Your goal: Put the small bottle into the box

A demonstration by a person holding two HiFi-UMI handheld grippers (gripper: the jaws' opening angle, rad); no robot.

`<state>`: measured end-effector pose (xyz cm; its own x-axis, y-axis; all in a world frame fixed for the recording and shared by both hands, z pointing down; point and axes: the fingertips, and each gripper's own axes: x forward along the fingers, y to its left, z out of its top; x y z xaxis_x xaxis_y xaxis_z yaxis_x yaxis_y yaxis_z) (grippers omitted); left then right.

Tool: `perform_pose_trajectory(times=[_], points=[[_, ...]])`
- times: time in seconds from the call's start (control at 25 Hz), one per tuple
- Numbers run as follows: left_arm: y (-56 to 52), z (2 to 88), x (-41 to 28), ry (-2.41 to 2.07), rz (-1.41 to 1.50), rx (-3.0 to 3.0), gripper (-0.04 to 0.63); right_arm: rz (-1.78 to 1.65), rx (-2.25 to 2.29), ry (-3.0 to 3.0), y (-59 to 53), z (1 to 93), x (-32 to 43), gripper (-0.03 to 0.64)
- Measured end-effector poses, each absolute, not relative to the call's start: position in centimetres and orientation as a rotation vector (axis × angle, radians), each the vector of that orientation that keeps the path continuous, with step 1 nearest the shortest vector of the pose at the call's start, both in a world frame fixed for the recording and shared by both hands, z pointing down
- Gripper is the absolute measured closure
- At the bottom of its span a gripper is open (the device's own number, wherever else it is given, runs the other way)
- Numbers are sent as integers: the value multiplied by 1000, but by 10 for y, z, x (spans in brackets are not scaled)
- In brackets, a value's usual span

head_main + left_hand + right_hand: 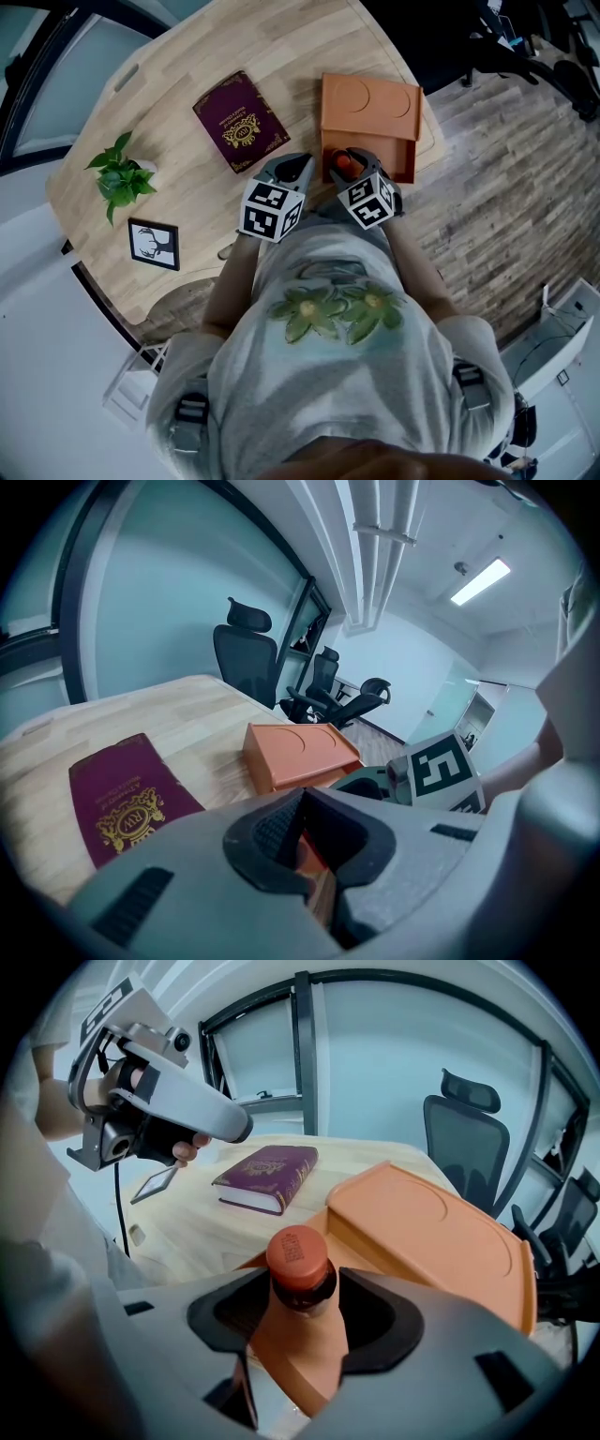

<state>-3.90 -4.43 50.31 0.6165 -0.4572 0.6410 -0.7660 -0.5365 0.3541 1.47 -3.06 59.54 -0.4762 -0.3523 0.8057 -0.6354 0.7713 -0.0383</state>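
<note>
In the head view the person's pale shirt (328, 347) with its flower print fills the lower middle of the frame. Just above it sit the two marker cubes, side by side.

The left claw (292, 171) is pressed together at its tips with nothing between them. Its own view shows the ridged pads (274, 825) meeting in a narrow V over the wooden surface (187, 66).

Just right of it, the right claw (349, 157) pinches the small bottle (344, 165). In the right gripper view the jaws close on the neck just under the orange cap (298, 1252), and the bottle stands upright. It is over the near, open part of the orange box (370, 117). I cannot tell whether its base touches the box floor. The far part of the box (427, 1227) is a flat top with a round shape pressed into it.

Left of the box, a little apart, a burgundy book (241, 122) with a gold crest lies flat. Towards the left edge of the surface are a small green plant (120, 176) and, below it in the frame, a black-framed picture (154, 244).

Plank floor (506, 159) shows at the right. The left gripper view shows black office chairs (246, 658) beyond the surface.
</note>
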Motion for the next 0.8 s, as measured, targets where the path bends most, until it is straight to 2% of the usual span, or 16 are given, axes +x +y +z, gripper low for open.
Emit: perform_pose_trajectory(times=[0.8], points=[[-40,489,-34,-935,582,2250,588,457,893,-2240,-30,535,25,406]])
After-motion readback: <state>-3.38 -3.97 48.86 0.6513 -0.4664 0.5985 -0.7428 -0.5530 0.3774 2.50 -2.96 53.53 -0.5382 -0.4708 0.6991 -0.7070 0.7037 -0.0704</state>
